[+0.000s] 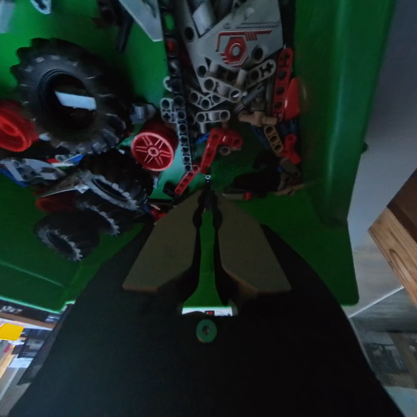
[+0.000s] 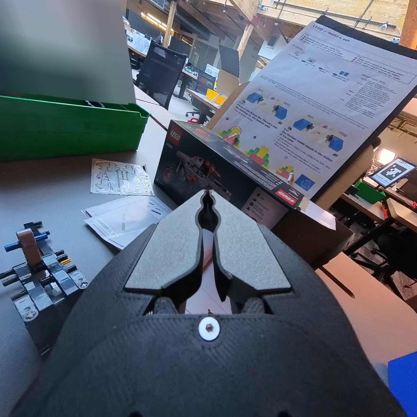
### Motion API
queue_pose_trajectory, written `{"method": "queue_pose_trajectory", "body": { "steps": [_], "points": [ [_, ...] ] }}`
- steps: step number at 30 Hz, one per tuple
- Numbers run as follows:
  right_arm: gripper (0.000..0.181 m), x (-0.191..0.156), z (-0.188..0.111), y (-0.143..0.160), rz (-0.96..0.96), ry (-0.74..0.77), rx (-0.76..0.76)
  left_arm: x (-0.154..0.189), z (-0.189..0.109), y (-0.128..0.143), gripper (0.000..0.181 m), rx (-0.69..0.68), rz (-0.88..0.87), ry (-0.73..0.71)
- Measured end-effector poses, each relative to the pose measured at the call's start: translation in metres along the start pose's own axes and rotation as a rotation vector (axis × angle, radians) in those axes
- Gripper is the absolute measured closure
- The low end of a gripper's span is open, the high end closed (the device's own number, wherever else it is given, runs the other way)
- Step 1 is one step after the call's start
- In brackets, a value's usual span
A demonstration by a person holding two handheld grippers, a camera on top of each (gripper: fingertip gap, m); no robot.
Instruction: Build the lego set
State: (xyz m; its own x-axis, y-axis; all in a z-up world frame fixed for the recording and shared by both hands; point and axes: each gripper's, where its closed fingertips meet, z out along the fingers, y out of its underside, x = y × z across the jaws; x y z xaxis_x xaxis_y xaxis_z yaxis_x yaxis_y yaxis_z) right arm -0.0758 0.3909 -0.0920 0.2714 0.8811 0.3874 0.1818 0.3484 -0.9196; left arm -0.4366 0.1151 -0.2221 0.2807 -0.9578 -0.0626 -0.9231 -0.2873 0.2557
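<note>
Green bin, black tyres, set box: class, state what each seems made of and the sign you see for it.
Green bin: probably moulded plastic; smooth, uniform, slightly glossy walls.
Black tyres: likely rubber; matt, with knobbly tread.
Set box: printed cardboard, by its sharp folded edges and slight sheen.

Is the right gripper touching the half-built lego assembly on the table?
Apart. The right wrist view shows the right gripper with its tips raised before the black set box, while the lego assembly stands far to its left on the table.
</note>
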Motion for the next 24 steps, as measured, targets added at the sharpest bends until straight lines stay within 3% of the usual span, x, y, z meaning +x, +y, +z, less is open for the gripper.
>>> {"method": "queue_pose_trajectory", "body": {
  "steps": [1,3,6,10,12,14,17,20,24],
  "points": [
    [0.181,0.0,0.0,0.0,0.001,0.0,-0.001,-0.004,-0.007,0.0,0.179,0.022,-0.041,0.0],
    [0.181,0.001,0.0,0.0,0.01,-0.003,0.001,-0.014,-0.022,-0.003,0.178,0.104,-0.183,0.025],
    [0.181,-0.003,0.002,0.001,0.052,-0.041,-0.003,-0.027,-0.05,-0.021,0.178,0.339,-0.516,0.17],
    [0.181,-0.019,0.008,0.003,0.094,-0.13,-0.028,-0.041,-0.118,-0.071,0.179,0.848,-0.755,0.374],
    [0.181,-0.028,0.01,-0.001,0.096,-0.174,-0.022,-0.034,-0.147,-0.098,0.18,1.016,-0.759,0.5],
    [0.181,-0.039,0.011,-0.015,0.16,-0.243,0.01,-0.034,-0.166,-0.124,0.18,1.117,-0.733,0.538],
    [0.181,-0.064,0.011,-0.053,0.316,-0.375,0.065,-0.042,-0.204,-0.16,0.18,1.304,-0.692,0.533],
    [0.17,-0.101,0.013,-0.09,0.435,-0.511,0.134,-0.049,-0.245,-0.19,0.179,1.534,-0.642,0.464],
    [0.156,-0.127,0.014,-0.114,0.424,-0.424,0.193,-0.05,-0.269,-0.226,0.181,1.739,-0.675,0.389]
  ]
}}
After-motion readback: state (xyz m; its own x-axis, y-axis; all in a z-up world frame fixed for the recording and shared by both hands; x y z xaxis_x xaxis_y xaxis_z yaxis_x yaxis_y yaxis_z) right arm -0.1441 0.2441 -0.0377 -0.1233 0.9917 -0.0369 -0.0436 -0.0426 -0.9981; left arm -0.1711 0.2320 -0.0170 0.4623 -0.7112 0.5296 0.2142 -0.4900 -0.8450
